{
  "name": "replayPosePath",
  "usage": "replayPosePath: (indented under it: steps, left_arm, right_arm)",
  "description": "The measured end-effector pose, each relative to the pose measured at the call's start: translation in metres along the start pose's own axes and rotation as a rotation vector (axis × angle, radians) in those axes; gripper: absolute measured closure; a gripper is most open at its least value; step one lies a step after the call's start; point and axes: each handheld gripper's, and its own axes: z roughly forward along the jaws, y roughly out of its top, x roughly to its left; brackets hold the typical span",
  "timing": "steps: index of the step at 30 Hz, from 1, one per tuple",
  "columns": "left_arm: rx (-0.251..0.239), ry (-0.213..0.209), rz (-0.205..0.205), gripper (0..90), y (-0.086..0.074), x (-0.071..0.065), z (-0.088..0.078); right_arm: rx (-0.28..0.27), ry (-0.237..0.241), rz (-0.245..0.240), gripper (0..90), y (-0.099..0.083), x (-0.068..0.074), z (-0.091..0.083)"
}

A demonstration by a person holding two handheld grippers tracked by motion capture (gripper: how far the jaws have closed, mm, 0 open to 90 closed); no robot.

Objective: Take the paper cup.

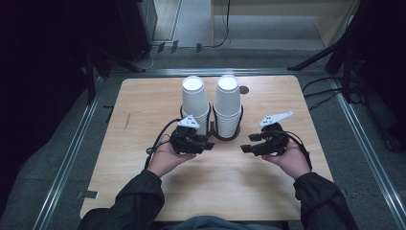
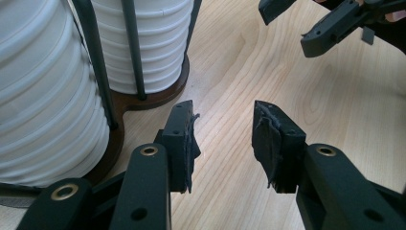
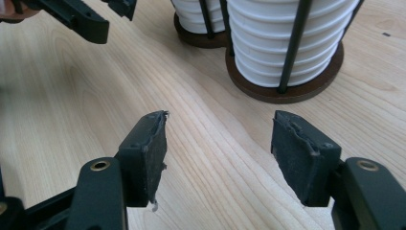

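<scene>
So there's a wooden bench [image 1: 143, 143] with 2 stacks of white paper cups sitting in a holder [image 1: 218, 136], the kind with a brown base and thin dark rods going up the sides. It's around the middle of the bench, a bit toward the far edge. The left stack [image 1: 195, 103] and right stack [image 1: 227, 103] stand upright side by side, just about touching.

The left gripper [image 1: 209, 145] is on the near side of the left stack, very close to the holder base and pointing right. I can't tell if it touches the base. In the left gripper view its fingers [image 2: 181, 139] are apart with just bare wood between them, and the left stack [image 2: 43, 96] sits right beside them at the left, with the right stack [image 2: 143, 43] a little further on. The pads look pretty chewed up, btw.

The right gripper [image 1: 250, 143] is to the right of the holder and a bit nearer, pointing left at the other one. It's near the holder but clear of it. The fingers [image 3: 297, 158] are apart too, nothing in between, just hovering over the wood grain. The right stack [image 3: 287, 38] is ahead of them in that view.

The 2 grippers face each other across a gap on the near side of the holder, not touching. Each one sits in a hand, with dark sleeves coming in from the near edge.
</scene>
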Motion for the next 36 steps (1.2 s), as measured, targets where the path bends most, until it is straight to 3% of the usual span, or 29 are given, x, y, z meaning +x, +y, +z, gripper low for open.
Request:
replayPosePath:
  steps: [5,8,14,22,29,32,34,36]
  left_arm:
    - [-0.002,0.022,-0.02,64.2,0.0,0.005,0.002]
    - [-0.014,0.038,-0.01,68.8,0.0,0.005,0.003]
    - [-0.016,0.026,-0.014,71.9,0.002,0.004,0.005]
    - [-0.025,0.042,0.004,75.5,0.012,-0.002,0.013]
    - [-0.039,0.062,-0.002,89.6,0.027,-0.005,0.015]
    - [-0.048,0.072,-0.016,90.0,0.032,-0.007,0.015]
    - [-0.056,0.113,-0.033,90.0,0.038,-0.009,0.017]
    - [-0.061,0.126,-0.045,90.0,0.039,-0.009,0.017]
  right_arm:
    - [0.005,0.019,-0.012,36.9,0.002,0.0,0.004]
    - [0.0,0.011,-0.021,34.9,0.002,-0.001,0.002]
    - [-0.022,-0.015,-0.005,32.4,0.003,-0.002,-0.001]
    - [-0.02,-0.027,0.019,30.5,0.003,-0.001,-0.006]
    - [-0.025,-0.046,0.002,27.1,0.018,-0.002,-0.011]
    - [-0.032,-0.054,-0.003,27.0,0.022,-0.003,-0.014]
    - [-0.035,-0.062,-0.008,26.7,0.032,-0.004,-0.02]
    - [-0.032,-0.067,-0.012,26.4,0.035,-0.004,-0.022]
